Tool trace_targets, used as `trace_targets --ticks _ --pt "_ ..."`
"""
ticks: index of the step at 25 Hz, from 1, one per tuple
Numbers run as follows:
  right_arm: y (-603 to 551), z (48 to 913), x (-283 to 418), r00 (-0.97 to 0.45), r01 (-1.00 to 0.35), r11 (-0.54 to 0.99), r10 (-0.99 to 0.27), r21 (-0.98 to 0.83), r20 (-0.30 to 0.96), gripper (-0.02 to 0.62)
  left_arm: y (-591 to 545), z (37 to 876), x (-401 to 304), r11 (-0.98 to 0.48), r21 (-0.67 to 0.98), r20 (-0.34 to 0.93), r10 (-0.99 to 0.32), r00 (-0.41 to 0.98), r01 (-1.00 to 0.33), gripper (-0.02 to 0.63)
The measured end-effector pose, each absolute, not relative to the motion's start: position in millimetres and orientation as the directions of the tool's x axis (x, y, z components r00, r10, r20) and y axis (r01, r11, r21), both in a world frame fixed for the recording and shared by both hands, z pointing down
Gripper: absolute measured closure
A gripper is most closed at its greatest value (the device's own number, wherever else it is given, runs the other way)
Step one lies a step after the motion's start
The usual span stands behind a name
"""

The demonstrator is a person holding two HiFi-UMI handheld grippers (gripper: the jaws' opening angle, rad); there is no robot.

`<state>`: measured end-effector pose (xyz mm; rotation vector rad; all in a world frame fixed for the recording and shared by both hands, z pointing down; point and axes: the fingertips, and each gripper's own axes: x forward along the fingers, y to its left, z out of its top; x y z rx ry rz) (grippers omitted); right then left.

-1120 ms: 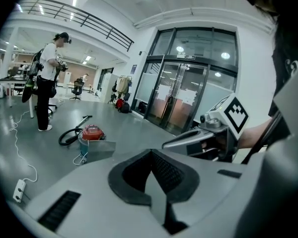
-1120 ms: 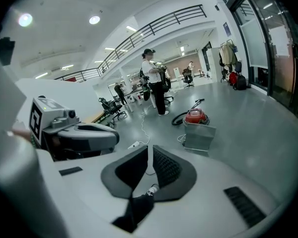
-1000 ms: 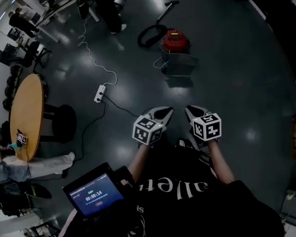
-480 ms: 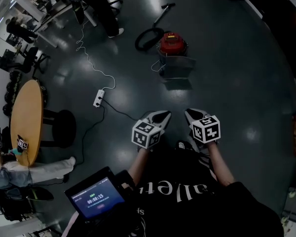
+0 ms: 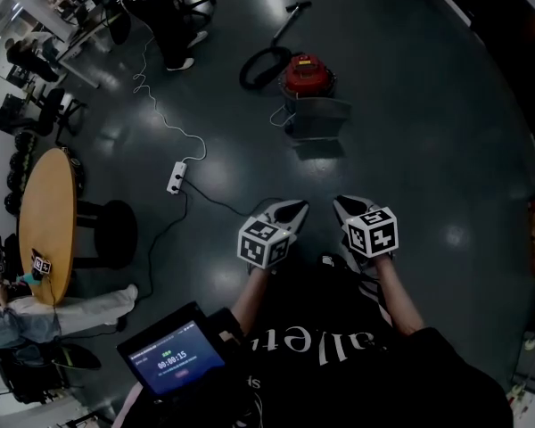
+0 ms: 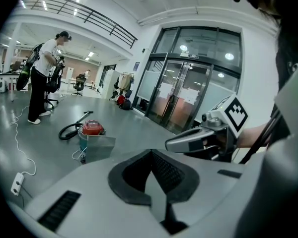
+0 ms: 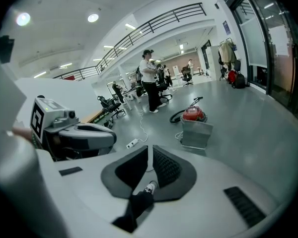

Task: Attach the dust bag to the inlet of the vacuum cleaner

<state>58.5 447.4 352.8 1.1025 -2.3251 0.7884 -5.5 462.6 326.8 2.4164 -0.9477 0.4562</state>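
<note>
The red vacuum cleaner (image 5: 305, 74) stands on the dark floor well ahead of me, with its black hose (image 5: 257, 65) coiled to its left. Just in front of it stands a grey dust bag (image 5: 317, 118), upright. In the left gripper view the vacuum cleaner (image 6: 92, 128) and dust bag (image 6: 99, 147) lie far beyond the jaws; the right gripper view shows the same vacuum cleaner (image 7: 193, 114) and dust bag (image 7: 196, 133). My left gripper (image 5: 297, 208) and right gripper (image 5: 344, 203) hang side by side near my body, both shut and holding nothing.
A white power strip (image 5: 176, 177) with its cable lies on the floor to the left. A round wooden table (image 5: 46, 212) and a black stool (image 5: 114, 228) stand further left. A person (image 5: 169, 16) stands among chairs at the far end. A tablet (image 5: 171, 355) hangs by my waist.
The vacuum cleaner and bag have drifted slightly left in the head view, and the standing person has shifted left. Both grippers keep their place and stay shut.
</note>
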Motion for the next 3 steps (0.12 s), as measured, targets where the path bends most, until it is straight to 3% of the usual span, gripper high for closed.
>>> trace_targets --ticks 3 --pt "447.0 355.5 56.5 -0.582 -0.8 0.517 -0.544 -0.306 0.605 0.551 461.3 338.1 -8.0 -0.633 0.331 0.463 -0.537 0.705 -0.7 0.601"
